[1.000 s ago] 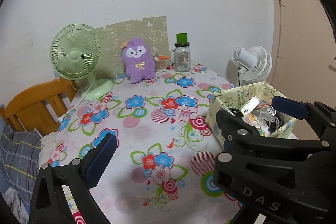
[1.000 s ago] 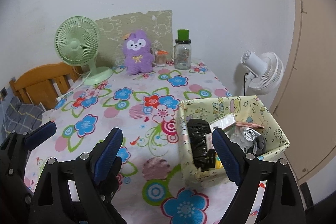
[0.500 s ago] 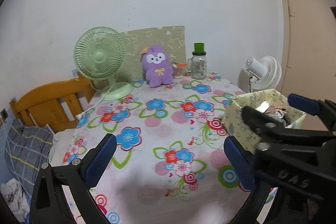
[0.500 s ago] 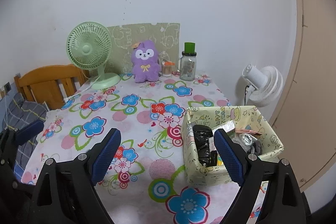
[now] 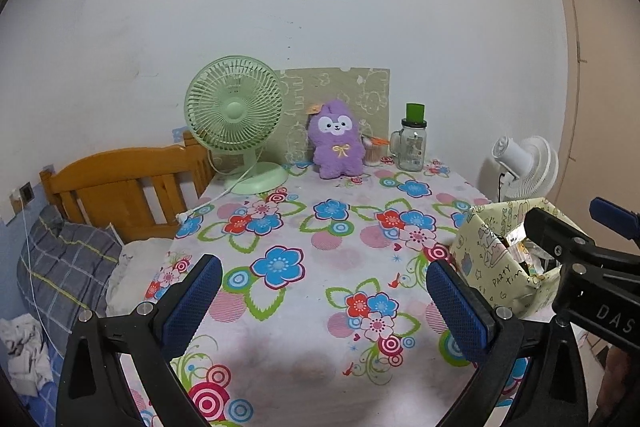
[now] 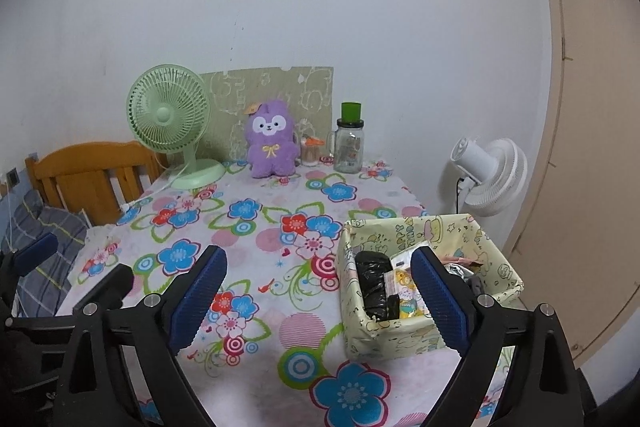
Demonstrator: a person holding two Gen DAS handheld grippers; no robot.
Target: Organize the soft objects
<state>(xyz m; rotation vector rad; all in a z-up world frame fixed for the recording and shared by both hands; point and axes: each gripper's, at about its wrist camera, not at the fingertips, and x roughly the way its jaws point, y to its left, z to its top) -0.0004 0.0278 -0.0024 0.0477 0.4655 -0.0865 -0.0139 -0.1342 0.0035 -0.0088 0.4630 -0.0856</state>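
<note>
Surface (image 5: 304,291), flowered cloth, fills the lower half of both views.
Item 1: purple plush toy (image 5: 337,140), upright at the far edge, centre of frame, between a green fan (image 5: 234,115) and a glass jar (image 5: 412,147).
Item 2: yellow box (image 6: 424,283), lower right, holding packets.
My left tool (image 5: 326,301): spread, empty.
My right tool (image 6: 318,293): jaws have just been opening, spread, nothing between them.
</note>
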